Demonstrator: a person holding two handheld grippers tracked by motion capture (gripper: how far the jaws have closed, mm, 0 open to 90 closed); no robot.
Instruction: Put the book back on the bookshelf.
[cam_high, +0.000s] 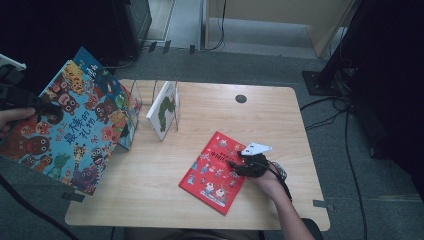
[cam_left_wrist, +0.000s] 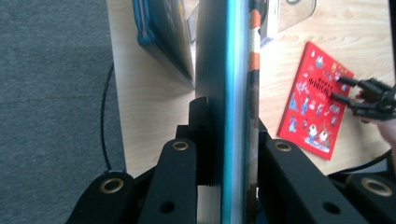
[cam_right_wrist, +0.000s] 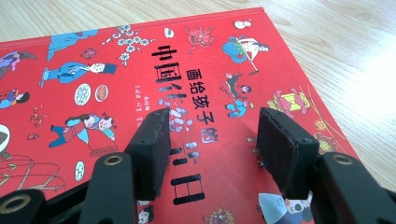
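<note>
My left gripper is shut on the edge of a large picture book with colourful monsters on its cover. It holds the book tilted in the air off the table's left side. In the left gripper view the book's teal edge runs straight up between my jaws. A red picture book lies flat on the table at the front right. My right gripper stands open over its cover. The fingertips are on or just above the cover and nothing is gripped between them.
A clear wire rack at the back left of the wooden table holds a white book with a green caterpillar. A blue book leans there too. Cables cross the grey floor on both sides.
</note>
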